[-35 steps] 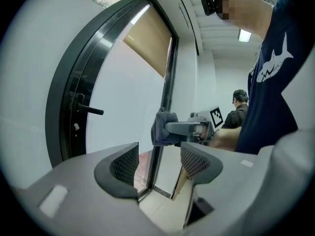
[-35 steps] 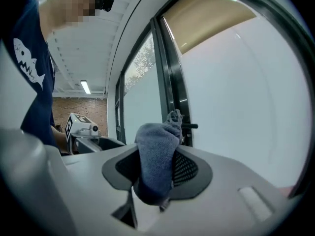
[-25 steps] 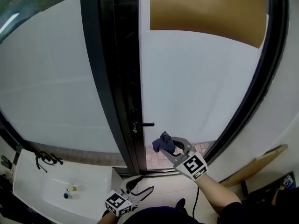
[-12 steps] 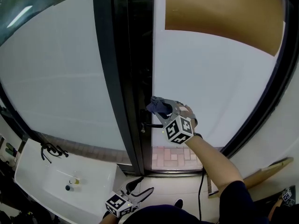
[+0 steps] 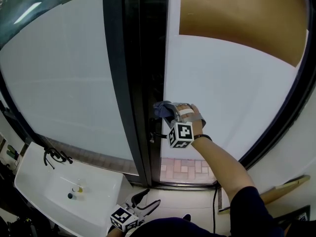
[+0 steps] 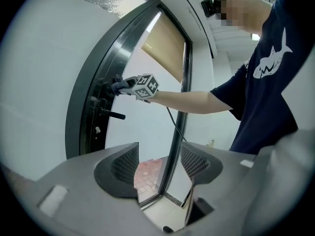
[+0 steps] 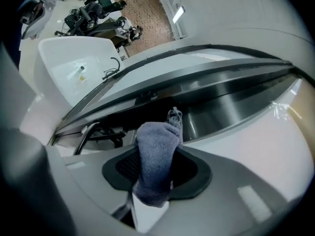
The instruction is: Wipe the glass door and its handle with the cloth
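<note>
AT THE DOOR: A blue-grey cloth (image 5: pixel 163 109) is seen pinched in the fingers of the right gripper (image 5: pixel 170 114). It is raised at arm's length to the latch edge of the frosted glass door (image 5: pixel 227 83), where pane meets dark frame (image 5: pixel 131 83). The cloth is held just above the black lever handle (image 5: pixel 158 135). Whether fabric is actually pressed on the surface can't be told from the head view. In the right gripper view it is shown bunched btwn the fingers w/ its tip close to the metal edge.

The left gripper (image 6: pixel 158 163) is held low near the person's body, well apart from the door. Its fingers are spread w/ nothing btwn them; only brick paving (image 6: pixel 147 176) and the door's foot are seen thru the gap. A white sink (image 5: pixel 29 181) w/ a black tap (image 5: pixel 52 157) is caught at lower left, not part of the job.

Progress, as judged: no streaks, damp patches or clean/dirty contrast can be made out on the pane, so nothing can be marked as done. The work is prob. at the edge-and-handle stage at most. The handle isn't covered by the cloth, and the broad pane to the right, incl. the stretch under the tan panel (image 5: pixel 237 23), is left to be wiped.
</note>
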Action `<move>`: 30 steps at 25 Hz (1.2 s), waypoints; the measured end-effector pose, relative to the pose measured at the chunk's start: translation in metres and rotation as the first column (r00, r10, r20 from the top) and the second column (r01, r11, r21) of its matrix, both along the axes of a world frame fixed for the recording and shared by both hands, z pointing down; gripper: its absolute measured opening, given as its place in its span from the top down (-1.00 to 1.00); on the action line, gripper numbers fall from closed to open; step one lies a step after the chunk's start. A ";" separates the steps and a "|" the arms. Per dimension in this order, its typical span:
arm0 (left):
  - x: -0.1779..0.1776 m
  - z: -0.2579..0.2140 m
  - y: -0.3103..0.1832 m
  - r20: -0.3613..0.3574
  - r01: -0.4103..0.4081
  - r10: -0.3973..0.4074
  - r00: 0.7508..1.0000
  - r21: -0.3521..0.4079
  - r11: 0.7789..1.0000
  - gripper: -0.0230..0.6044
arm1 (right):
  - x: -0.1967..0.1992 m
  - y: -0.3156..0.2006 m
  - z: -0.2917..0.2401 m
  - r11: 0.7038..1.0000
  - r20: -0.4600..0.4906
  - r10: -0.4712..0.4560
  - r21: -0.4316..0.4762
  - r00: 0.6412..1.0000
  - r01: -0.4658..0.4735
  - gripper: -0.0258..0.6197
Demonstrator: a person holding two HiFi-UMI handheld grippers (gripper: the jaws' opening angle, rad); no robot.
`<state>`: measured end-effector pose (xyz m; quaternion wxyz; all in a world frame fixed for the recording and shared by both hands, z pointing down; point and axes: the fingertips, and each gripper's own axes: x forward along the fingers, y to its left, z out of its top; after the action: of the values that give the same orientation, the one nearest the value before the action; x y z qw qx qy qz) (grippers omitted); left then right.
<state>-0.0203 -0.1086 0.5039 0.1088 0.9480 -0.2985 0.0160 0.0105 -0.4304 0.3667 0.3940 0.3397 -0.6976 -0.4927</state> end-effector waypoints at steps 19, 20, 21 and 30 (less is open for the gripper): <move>0.045 -0.001 -0.002 0.020 -0.129 0.129 0.991 0.006 0.992 0.10 | 0.233 0.022 0.016 0.954 -0.063 0.299 0.007 0.952 -0.299 0.49; 0.046 -0.001 -0.001 0.021 -0.134 0.134 0.991 0.007 0.991 0.10 | 0.247 0.023 0.016 0.947 -0.057 0.320 0.006 0.946 -0.320 0.49; 0.047 -0.003 0.000 0.021 -0.138 0.137 0.990 0.006 0.990 0.10 | 0.261 0.025 0.015 0.940 -0.049 0.341 0.005 0.939 -0.341 0.49; 0.036 0.002 0.005 0.026 -0.114 0.114 0.993 -0.001 0.993 0.10 | 0.272 0.040 0.000 0.934 0.124 0.356 -0.055 0.926 -0.352 0.48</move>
<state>0.0156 -0.1032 0.5061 0.1034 0.9633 -0.2454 0.0344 0.2822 -0.3904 0.3671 0.4350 0.4855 -0.6569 -0.3789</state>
